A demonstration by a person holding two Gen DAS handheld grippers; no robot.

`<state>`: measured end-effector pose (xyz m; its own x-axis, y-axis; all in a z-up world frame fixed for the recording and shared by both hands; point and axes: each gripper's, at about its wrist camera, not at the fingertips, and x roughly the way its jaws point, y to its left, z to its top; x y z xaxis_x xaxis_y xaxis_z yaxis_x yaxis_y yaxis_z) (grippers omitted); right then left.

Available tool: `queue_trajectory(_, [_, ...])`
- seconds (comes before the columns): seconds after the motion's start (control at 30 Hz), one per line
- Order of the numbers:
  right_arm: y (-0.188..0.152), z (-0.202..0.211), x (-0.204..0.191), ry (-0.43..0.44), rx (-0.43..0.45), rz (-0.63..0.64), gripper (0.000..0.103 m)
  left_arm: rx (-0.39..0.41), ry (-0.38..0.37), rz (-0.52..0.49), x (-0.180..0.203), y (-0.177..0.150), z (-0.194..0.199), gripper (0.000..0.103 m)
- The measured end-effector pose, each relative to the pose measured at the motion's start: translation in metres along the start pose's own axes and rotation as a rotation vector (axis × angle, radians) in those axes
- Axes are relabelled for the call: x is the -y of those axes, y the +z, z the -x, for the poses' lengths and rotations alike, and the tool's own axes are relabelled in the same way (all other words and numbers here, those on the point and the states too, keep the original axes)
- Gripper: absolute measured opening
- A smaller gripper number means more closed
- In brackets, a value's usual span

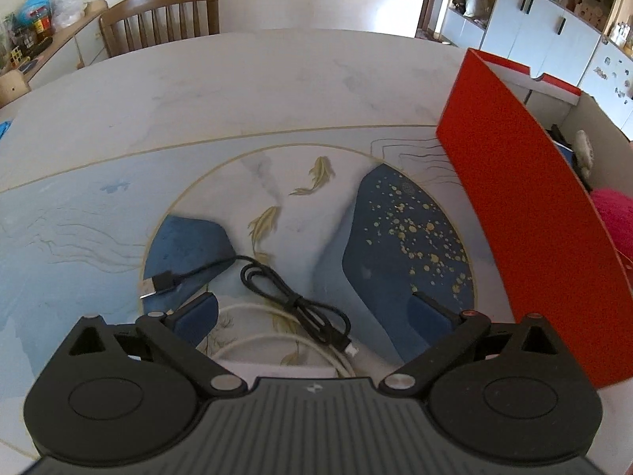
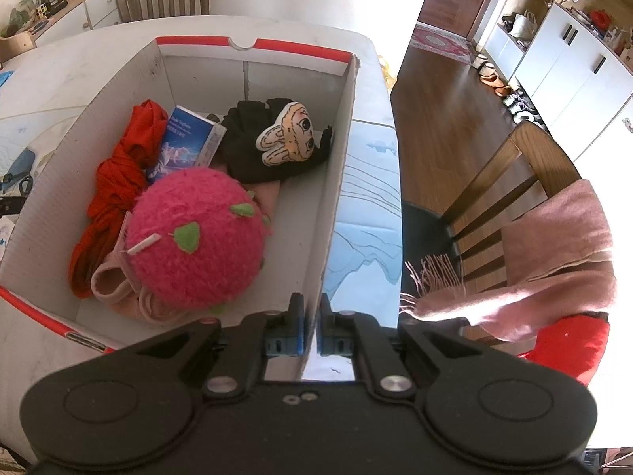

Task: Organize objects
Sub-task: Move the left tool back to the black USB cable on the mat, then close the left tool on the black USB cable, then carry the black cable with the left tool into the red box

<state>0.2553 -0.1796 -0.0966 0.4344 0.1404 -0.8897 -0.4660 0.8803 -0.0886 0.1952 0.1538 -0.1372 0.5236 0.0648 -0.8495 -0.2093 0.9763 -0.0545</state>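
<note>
Progress: well advanced, by my judgement; the box [image 2: 253,59] already holds a pink plush ball [image 2: 198,233], a red cloth [image 2: 118,182], a blue carton [image 2: 186,138] and a black plush toy [image 2: 273,138]
Outstanding: a black cable [image 1: 285,293] and a white cable [image 1: 253,340] lie loose on the desk [image 1: 237,91], left of the box's red wall
Left claw [image 1: 312,312]: jaws at their widest, nothing between the pads; poised above the black cable, not touching it
Right claw [image 2: 311,316]: pinched narrow on the box's right wall, steadying it
Surface: pale marbled desk under a blue mat with gold fish
Room: wooden chair [image 1: 162,16] behind the desk; white cabinets [image 2: 569,63]; wood floor; a pink scarf [image 2: 554,261] draped over a second chair
</note>
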Motion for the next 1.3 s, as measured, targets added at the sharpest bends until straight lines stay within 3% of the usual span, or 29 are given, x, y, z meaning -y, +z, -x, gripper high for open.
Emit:
queue_trajectory(0.17, [0.0,0.0,0.0,0.0,0.0,-0.001,0.005,-0.016,0.006,0.029,-0.007,0.004,-0.008,0.1])
queue_trajectory(0.3, [0.0,-0.001,0.0,0.001,-0.002,-0.002,0.005,-0.032,0.027,0.037,-0.011,0.005,-0.013,0.08])
queue_trajectory(0.4, [-0.001,-0.001,0.0,0.001,-0.001,-0.002,0.005,-0.032,0.041,0.025,-0.011,0.006,-0.015,0.072])
queue_trajectory(0.53, [-0.001,-0.001,-0.001,0.0,-0.002,-0.001,0.005,-0.045,0.04,0.027,-0.014,0.009,-0.019,0.048])
queue_trajectory(0.73, [-0.001,-0.002,-0.001,0.001,-0.001,-0.001,0.005,-0.035,0.029,-0.014,-0.008,0.009,-0.02,0.029])
queue_trajectory(0.93, [-0.001,-0.003,-0.001,0.0,-0.004,-0.002,0.005,-0.016,0.02,-0.028,-0.005,0.009,-0.019,0.021])
queue_trajectory(1.17, [-0.001,-0.004,0.0,0.003,-0.004,-0.004,0.005,0.044,0.021,-0.045,-0.001,0.01,-0.006,0.019])
queue_trajectory(1.3, [-0.001,-0.004,0.0,0.002,-0.004,-0.003,0.005,0.072,-0.029,-0.025,0.002,0.013,0.011,0.019])
